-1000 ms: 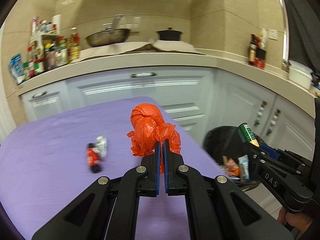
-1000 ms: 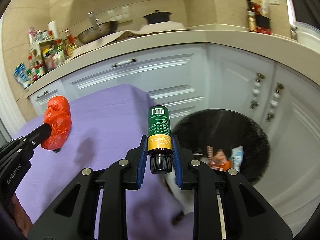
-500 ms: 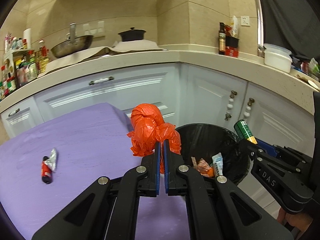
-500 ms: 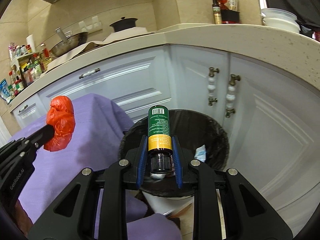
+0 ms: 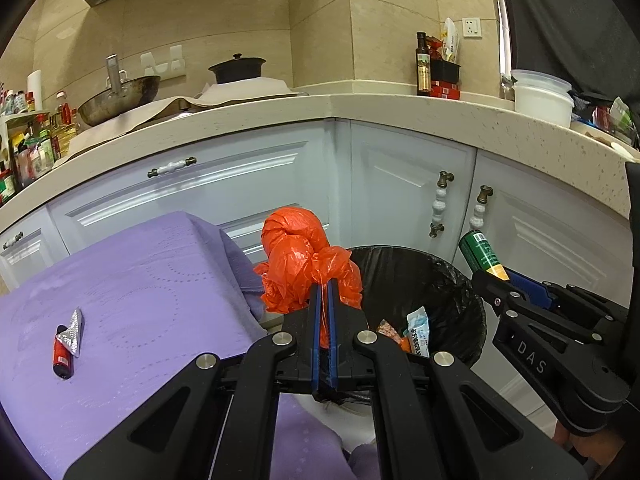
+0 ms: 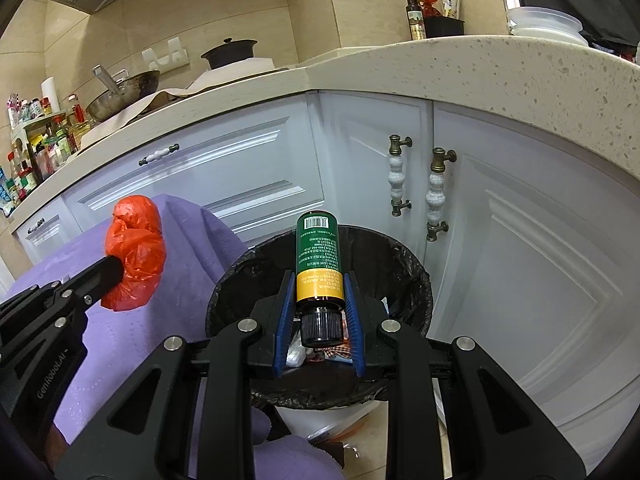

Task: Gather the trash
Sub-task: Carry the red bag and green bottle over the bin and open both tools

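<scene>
Over the bin: both hand-held grippers now hang at the black-lined trash bin point(image 6: 404, 276); a second ago they were above the purple-covered table point(image 5: 132, 280) and the bin sat far to the right.
Change on the left: the small red bottle point(image 5: 62, 354) and the foil scrap point(image 5: 75, 330) have slid from mid-view to the far left of the left wrist view.
Change on the right: the bin mouth, earlier off to the right, now lies straight beneath the right jaws.
Left hand-held gripper point(image 5: 324, 292): clenched on the orange plastic bag point(image 5: 304, 264), jaws nearly touching; the bag bulges above the tips, at the bin's near-left rim.
Right hand-held gripper point(image 6: 320, 300): grasping the green bottle point(image 6: 318, 256) by its yellow band, cap toward the camera, held above the bin opening.
Count in hand: one bag, one bottle.
Count on table: one red bottle and one foil scrap, touching each other.
Count in bin: several wrappers, number unclear.
Edges: the table's cloth corner drapes just beside the bin's left rim; white cabinet doors point(image 6: 520, 240) stand close behind the bin.
Open room: the bin mouth is unobstructed below the green bottle; floor shows beside the bin's right side.
</scene>
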A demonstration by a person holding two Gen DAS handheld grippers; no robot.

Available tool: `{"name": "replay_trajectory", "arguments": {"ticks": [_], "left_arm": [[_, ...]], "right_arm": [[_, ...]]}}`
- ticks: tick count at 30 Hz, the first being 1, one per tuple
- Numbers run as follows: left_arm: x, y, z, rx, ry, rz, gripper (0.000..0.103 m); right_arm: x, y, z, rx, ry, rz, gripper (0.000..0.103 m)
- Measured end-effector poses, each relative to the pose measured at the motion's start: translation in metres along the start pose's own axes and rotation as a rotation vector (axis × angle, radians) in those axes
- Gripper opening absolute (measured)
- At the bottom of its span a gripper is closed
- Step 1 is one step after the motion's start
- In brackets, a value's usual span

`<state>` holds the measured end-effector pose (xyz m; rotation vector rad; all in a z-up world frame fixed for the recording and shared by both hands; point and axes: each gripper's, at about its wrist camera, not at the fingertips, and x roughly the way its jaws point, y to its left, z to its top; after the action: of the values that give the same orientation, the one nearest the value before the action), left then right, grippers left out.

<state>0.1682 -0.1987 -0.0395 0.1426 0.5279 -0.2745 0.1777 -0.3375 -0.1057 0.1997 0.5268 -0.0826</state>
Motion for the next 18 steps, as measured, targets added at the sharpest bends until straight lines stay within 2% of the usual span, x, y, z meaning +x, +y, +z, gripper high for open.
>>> {"name": "replay_trajectory", "arguments": {"ticks": [18], "left_arm": [[0.029, -0.013, 0.011, 0.022, 0.012, 0.001, 0.003]], "right_arm": [[0.022, -0.012, 0.017, -0.001, -0.021, -0.017, 0.023]]}}
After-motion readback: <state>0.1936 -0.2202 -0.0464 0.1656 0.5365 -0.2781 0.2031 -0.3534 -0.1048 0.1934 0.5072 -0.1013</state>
